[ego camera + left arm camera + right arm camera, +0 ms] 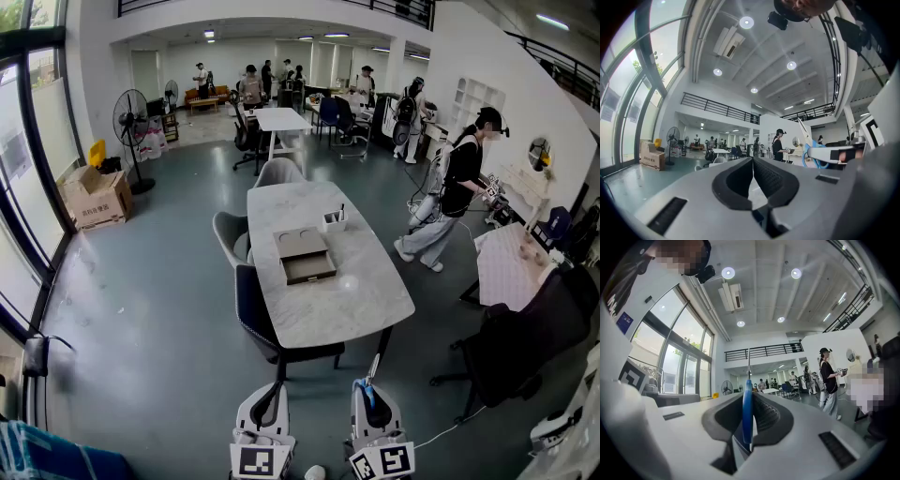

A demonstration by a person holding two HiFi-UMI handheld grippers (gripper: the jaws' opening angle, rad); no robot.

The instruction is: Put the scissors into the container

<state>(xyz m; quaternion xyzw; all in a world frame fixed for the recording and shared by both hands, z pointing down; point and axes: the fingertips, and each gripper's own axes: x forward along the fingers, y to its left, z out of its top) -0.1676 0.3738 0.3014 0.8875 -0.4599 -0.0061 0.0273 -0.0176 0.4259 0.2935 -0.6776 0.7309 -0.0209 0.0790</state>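
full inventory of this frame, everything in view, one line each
table: one, white marble, centre of the floor
box: one, grey-brown, flat, mid table
holder: one, white, on the table beyond the box, dark items standing in it
chairs: at least three, grey and dark, along the table's left side and far end
fans: two, black, standing at far left
cardboard boxes: at least two, brown, by the left windows
people: several, one in black at right, the others far back
scissors: one, blue handle, in the right gripper
left gripper: one, grey, fingers together, empty
right gripper: one, grey, fingers shut on the scissors
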